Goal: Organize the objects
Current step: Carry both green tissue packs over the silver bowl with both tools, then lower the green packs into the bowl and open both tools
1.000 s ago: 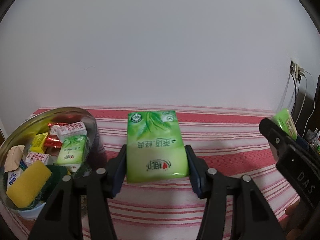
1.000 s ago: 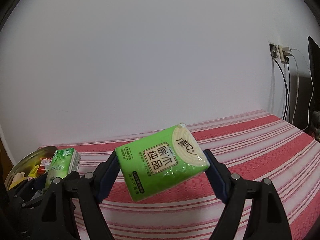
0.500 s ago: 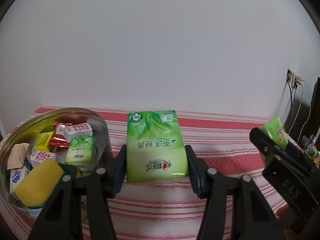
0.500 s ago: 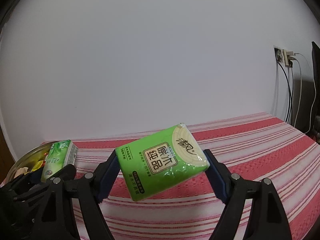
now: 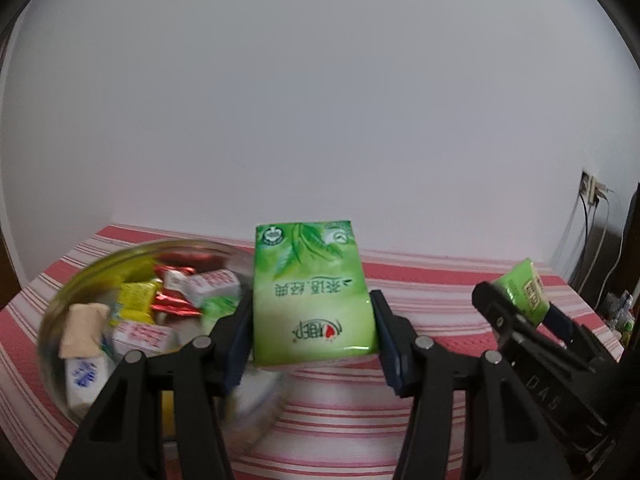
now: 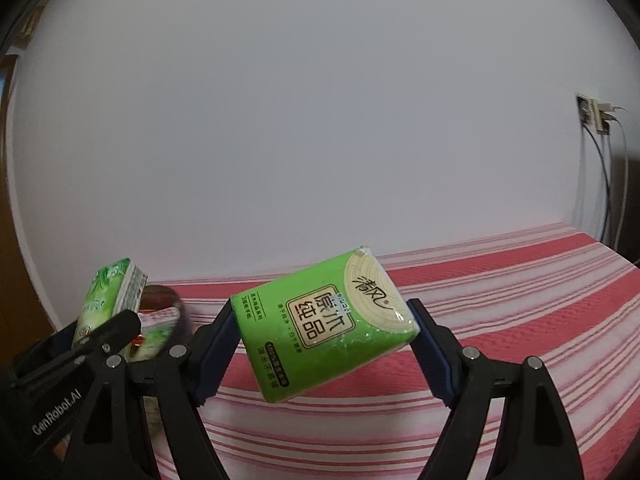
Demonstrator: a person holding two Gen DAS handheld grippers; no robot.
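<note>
My left gripper (image 5: 312, 336) is shut on a green leaf-print tissue pack (image 5: 310, 292), held flat above the striped cloth. That pack (image 6: 106, 300) also shows edge-on at the left of the right wrist view. My right gripper (image 6: 324, 340) is shut on a bright green tissue pack (image 6: 324, 324) with a cream corner, tilted up to the right; the same pack (image 5: 522, 296) peeks out at the right of the left wrist view. A round metal bowl (image 5: 86, 276) at the left holds several small wrapped packets, just left of and below the left gripper.
A red and white striped cloth (image 6: 500, 320) covers the table. A plain white wall stands behind it. A wall socket (image 6: 594, 116) with cables hangs at the right. A dark object (image 5: 632, 248) stands at the far right edge.
Both grippers have shifted left with their packs still held. The bowl now sits closer to the left gripper's left finger, and the right gripper has come further into the left wrist view.
</note>
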